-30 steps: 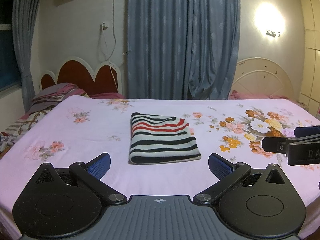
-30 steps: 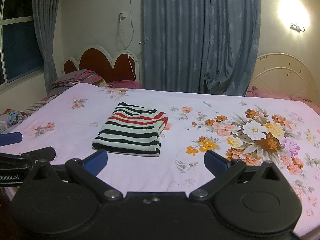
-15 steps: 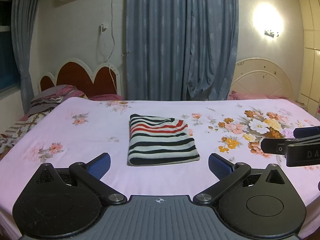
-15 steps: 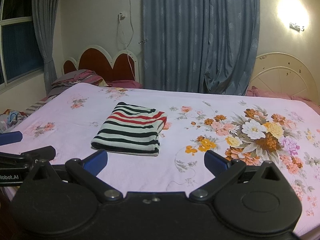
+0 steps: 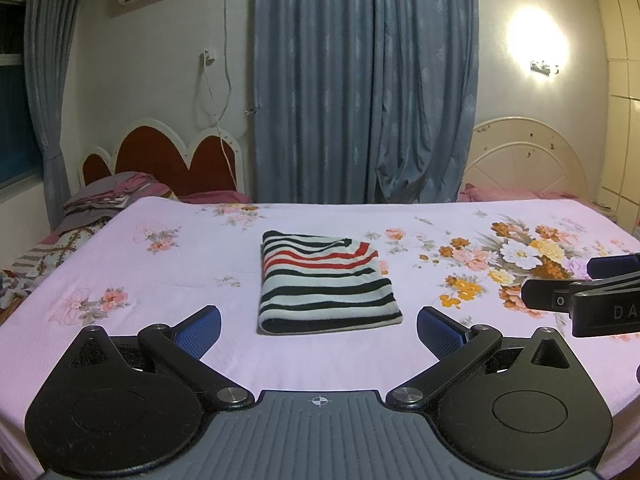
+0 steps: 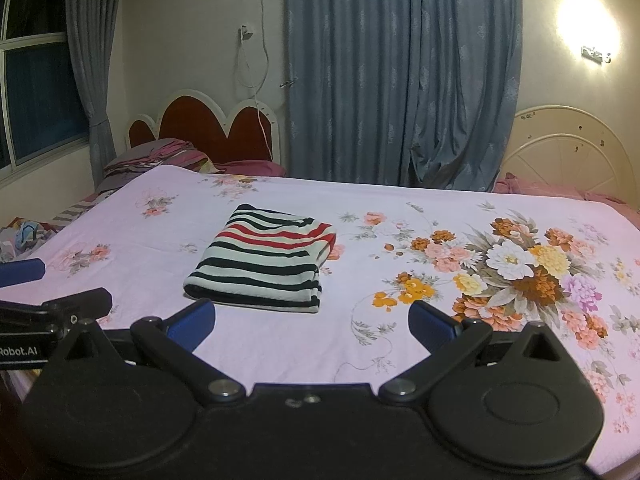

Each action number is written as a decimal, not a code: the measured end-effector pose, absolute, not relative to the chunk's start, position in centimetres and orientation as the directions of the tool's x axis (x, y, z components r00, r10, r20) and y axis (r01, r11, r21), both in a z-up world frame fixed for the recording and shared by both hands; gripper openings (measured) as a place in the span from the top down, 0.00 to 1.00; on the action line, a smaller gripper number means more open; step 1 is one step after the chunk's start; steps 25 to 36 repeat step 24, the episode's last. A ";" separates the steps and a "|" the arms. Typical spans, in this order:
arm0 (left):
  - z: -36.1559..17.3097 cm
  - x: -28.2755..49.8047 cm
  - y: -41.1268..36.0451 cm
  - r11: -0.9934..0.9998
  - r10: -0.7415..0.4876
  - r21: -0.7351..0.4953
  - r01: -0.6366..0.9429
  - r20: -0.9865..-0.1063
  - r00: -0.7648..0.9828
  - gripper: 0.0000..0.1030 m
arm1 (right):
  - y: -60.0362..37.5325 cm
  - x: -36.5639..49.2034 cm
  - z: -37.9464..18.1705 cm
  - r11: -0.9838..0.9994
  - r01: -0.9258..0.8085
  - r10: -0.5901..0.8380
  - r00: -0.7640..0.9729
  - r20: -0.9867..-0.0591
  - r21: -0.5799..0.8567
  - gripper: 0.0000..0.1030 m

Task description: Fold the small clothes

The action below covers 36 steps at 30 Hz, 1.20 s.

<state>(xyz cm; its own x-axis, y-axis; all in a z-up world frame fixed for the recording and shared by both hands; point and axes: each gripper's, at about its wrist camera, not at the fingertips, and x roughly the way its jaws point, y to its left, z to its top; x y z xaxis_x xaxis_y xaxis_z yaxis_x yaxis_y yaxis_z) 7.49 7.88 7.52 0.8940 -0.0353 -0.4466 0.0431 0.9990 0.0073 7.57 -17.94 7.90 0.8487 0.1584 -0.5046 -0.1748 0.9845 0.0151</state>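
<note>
A striped garment [image 5: 326, 284], black, white and red, lies folded into a neat rectangle in the middle of the pink flowered bed sheet [image 5: 160, 280]. In the right wrist view the same folded striped garment [image 6: 264, 266] sits left of centre. My left gripper [image 5: 318, 330] hovers open near the bed's front edge, short of the garment, with nothing between its blue pads. My right gripper [image 6: 310, 324] is open too, empty, just in front of the garment's right corner. Each gripper shows at the edge of the other's view.
A red and white headboard [image 5: 160, 156] with stacked bedding [image 5: 108, 196] stands at the back left. Blue curtains [image 5: 360, 80] hang behind the bed. A cream round headboard [image 5: 524, 164] is at the back right. Large printed flowers [image 6: 516, 264] cover the sheet's right side.
Both cameras have drifted back and slightly upward, so the garment sits a little lower and farther in view. The garment itself has not moved, and both grippers stay open.
</note>
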 end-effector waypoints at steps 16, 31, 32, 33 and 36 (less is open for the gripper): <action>7.3 7.8 8.0 0.999 -0.034 0.010 0.044 -0.455 0.890 0.00 | -17.7 7.6 7.8 0.984 -0.176 0.158 0.847 -0.507 0.012 0.01; 7.5 8.0 7.9 0.999 -0.030 0.006 0.036 -0.440 0.897 0.00 | -17.9 7.8 7.7 0.982 -0.188 0.168 0.844 -0.509 0.012 0.01; 7.5 8.0 7.9 0.999 -0.030 0.006 0.036 -0.440 0.897 0.00 | -17.9 7.8 7.7 0.982 -0.188 0.168 0.844 -0.509 0.012 0.01; 7.5 8.0 7.9 0.999 -0.030 0.006 0.036 -0.440 0.897 0.00 | -17.9 7.8 7.7 0.982 -0.188 0.168 0.844 -0.509 0.012 0.01; 7.5 8.0 7.9 0.999 -0.030 0.006 0.036 -0.440 0.897 0.00 | -17.9 7.8 7.7 0.982 -0.188 0.168 0.844 -0.509 0.012 0.01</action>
